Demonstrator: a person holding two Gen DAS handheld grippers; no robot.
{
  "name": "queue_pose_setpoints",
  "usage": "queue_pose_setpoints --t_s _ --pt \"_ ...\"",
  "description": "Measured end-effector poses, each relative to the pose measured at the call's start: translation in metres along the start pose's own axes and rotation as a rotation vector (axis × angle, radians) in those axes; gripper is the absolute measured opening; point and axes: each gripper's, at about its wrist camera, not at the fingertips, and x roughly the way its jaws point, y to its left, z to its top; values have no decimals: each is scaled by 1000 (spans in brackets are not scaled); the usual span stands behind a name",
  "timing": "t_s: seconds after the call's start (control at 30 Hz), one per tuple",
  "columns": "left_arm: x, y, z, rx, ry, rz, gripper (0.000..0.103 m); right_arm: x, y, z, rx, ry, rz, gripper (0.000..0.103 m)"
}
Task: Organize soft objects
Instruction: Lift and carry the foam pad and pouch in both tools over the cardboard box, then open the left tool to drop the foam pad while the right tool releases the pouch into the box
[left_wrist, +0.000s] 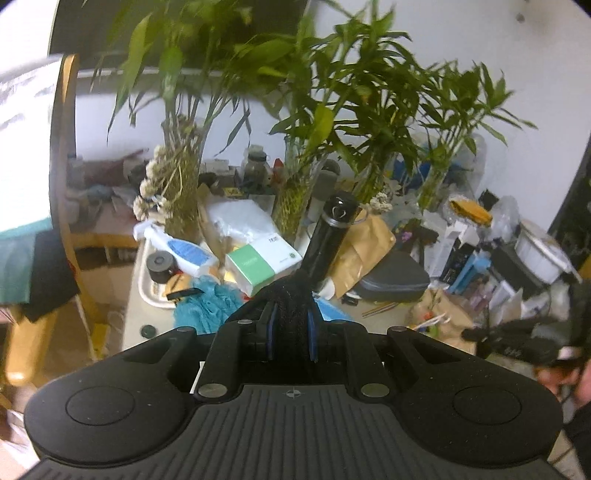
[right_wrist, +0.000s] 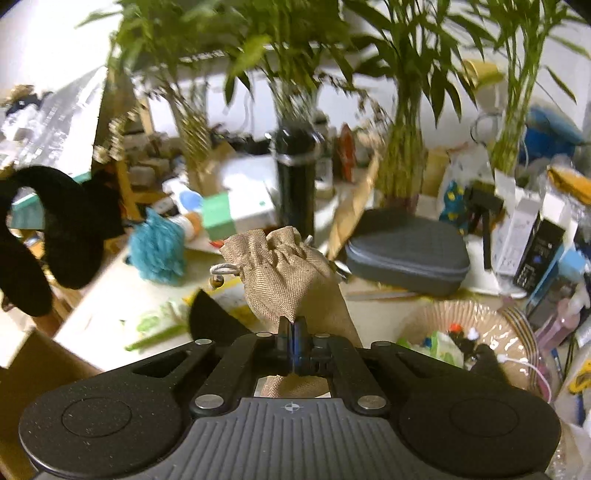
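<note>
My left gripper (left_wrist: 290, 325) is shut on a black fuzzy soft item (left_wrist: 284, 295), held above the cluttered table; the same black fuzzy item shows at the left of the right wrist view (right_wrist: 62, 229). My right gripper (right_wrist: 293, 332) is shut on a beige drawstring cloth pouch (right_wrist: 284, 269) and holds it above the table. A teal fluffy soft item (left_wrist: 207, 306) lies on the table below the left gripper and also shows in the right wrist view (right_wrist: 159, 251).
A black bottle (right_wrist: 297, 184), a grey zip case (right_wrist: 406, 251), a green and white box (left_wrist: 262, 264), vases of bamboo plants (left_wrist: 295, 199) and boxes crowd the table. A round basket lined with plastic (right_wrist: 469, 325) sits at lower right.
</note>
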Motion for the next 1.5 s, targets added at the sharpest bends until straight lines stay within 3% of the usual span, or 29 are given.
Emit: queue_pose_setpoints --t_s 0.23,0.67,0.83,1.1,1.37,1.5 --pt "-22 -30 -3 98 55 46 16 -52 24 10 -38 -34 56 3" --pt "-41 -66 -23 182 171 -30 16 -98 64 -8 -115 34 210 3" --pt "-34 -70 -39 189 231 -43 16 -95 75 -22 -132 97 249 3" --pt "-11 -70 -63 189 318 -33 16 -70 87 -49 -143 223 240 3" --pt "3 -64 -82 159 365 3 17 -46 103 -70 -161 303 197 4" --pt "4 -61 -87 136 372 21 25 -43 112 -77 -182 314 156 9"
